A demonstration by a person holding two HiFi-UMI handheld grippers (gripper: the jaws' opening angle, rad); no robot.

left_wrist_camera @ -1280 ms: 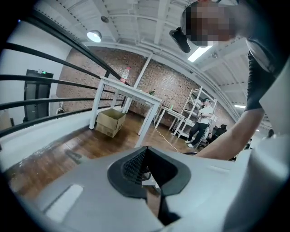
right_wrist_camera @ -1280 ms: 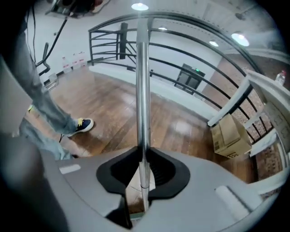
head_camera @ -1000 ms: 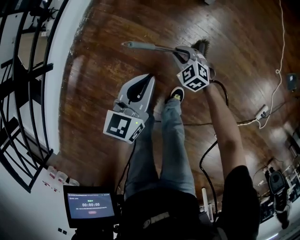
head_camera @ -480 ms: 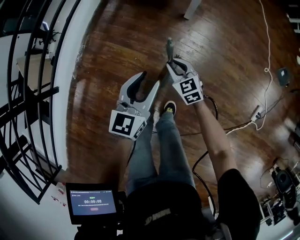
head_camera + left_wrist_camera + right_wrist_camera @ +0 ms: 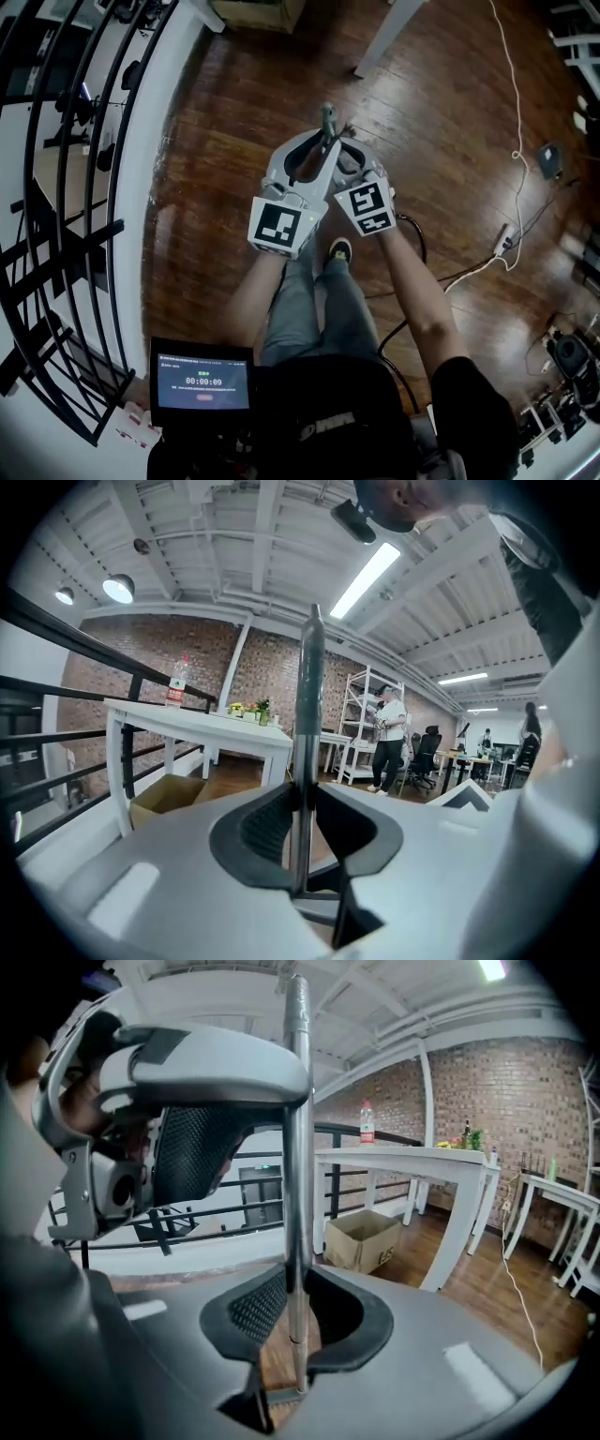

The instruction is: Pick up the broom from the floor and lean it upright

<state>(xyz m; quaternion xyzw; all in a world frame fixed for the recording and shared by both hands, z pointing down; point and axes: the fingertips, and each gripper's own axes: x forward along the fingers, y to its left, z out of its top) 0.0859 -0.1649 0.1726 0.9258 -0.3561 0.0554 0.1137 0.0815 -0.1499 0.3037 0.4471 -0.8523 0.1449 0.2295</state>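
The broom's grey metal handle (image 5: 328,116) stands upright in front of me; its brush end is hidden below the grippers. My right gripper (image 5: 349,157) is shut on the handle (image 5: 298,1101), which runs up between its pads (image 5: 253,1305). My left gripper (image 5: 322,150) has just been closing with the handle (image 5: 309,696) between its jaws, and its pads (image 5: 272,822) now pinch it. The left gripper sits just above the right one on the pole and shows in the right gripper view (image 5: 202,1082).
A black railing (image 5: 66,234) curves along the left. A white table (image 5: 422,1159) with a cardboard box (image 5: 361,1239) under it stands ahead. White cable (image 5: 511,141) and a power strip (image 5: 507,238) lie on the wooden floor at right. My shoe (image 5: 339,251) is below the grippers.
The handle has swung from lying nearly level to upright. Both grippers have risen and come together. The left gripper, shut and empty before, opened and closed round the handle.
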